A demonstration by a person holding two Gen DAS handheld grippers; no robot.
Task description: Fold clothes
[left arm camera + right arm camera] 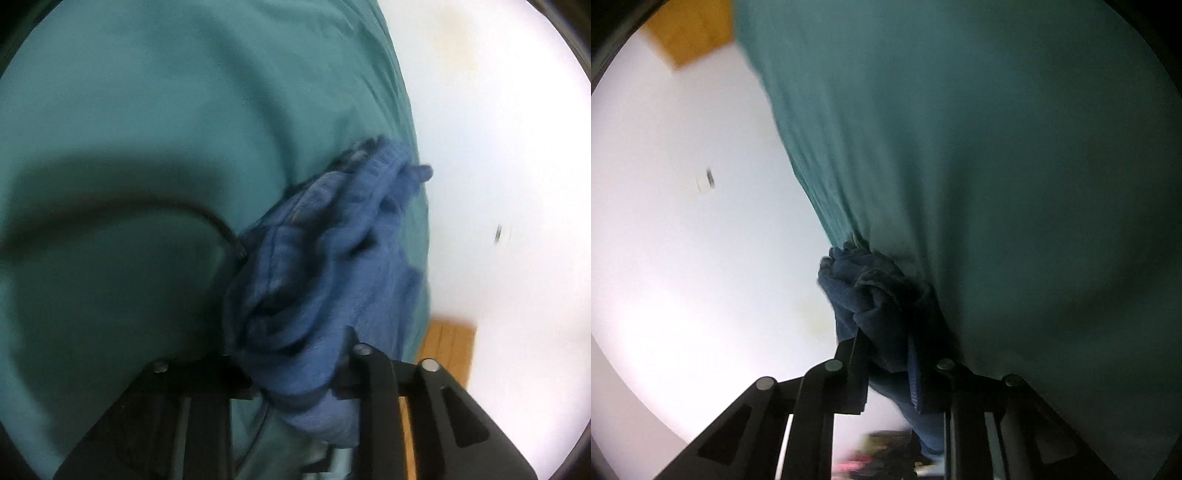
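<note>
A teal garment (166, 110) fills most of the left wrist view, blurred and creased. A bunch of blue fabric (325, 251) lies against its right edge and runs down between the black fingers of my left gripper (295, 365), which is shut on it. In the right wrist view the teal garment (997, 166) hangs across the right side. A darker bunch of blue fabric (871, 288) sits at its lower edge, with my right gripper (897, 354) shut on it. I cannot tell whether the blue fabric is part of the teal garment.
A white tabletop (498, 166) lies to the right of the cloth, with a small dark mark (498, 233) on it and a patch of wooden floor (447, 343) beyond its edge. The right wrist view shows the white tabletop (701, 240) at left and wooden floor (690, 33) at top left.
</note>
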